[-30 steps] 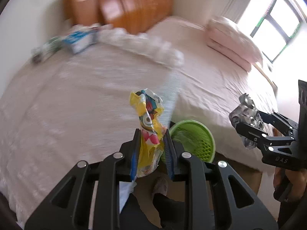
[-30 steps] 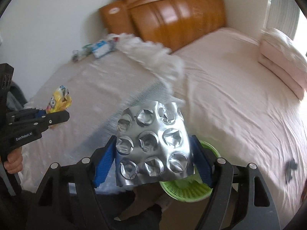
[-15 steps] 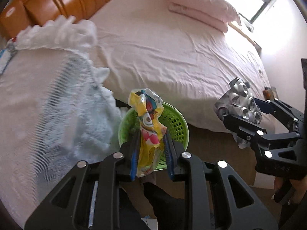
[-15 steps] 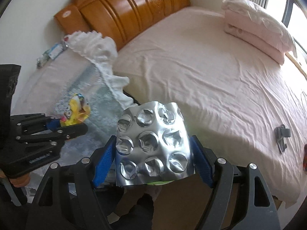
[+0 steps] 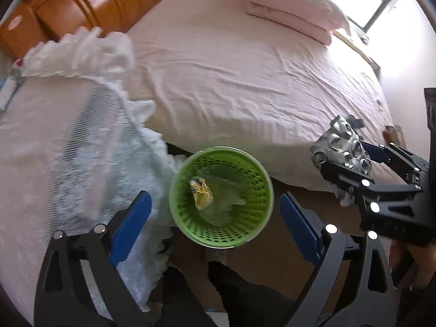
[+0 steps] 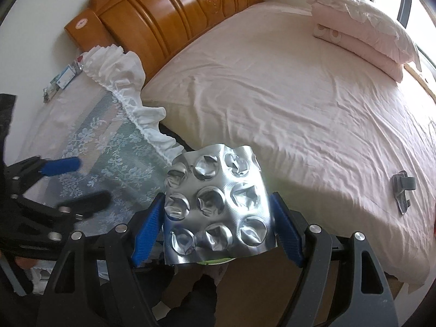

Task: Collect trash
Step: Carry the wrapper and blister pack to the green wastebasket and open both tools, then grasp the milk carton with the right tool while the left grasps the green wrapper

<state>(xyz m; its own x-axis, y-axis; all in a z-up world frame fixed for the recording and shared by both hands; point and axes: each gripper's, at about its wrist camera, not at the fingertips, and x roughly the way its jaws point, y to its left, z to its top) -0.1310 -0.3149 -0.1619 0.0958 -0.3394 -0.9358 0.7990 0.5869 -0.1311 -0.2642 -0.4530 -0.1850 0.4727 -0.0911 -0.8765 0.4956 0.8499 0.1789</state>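
Left gripper (image 5: 215, 207) is opening wide over the round green mesh basket (image 5: 253, 169), yellow crumpled snack wrapper (image 5: 201, 193) lying inside. Right gripper (image 6: 218, 218) is clamped on the silver foil blister sheet (image 6: 218, 207).

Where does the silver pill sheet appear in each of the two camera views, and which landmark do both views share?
Left wrist view: the pill sheet is at the right edge, held in the right claw, right of the green basket.
Right wrist view: the pill sheet fills the lower centre, clamped between the blue pads.
Shared landmark: the wooden headboard, at the top of both views.
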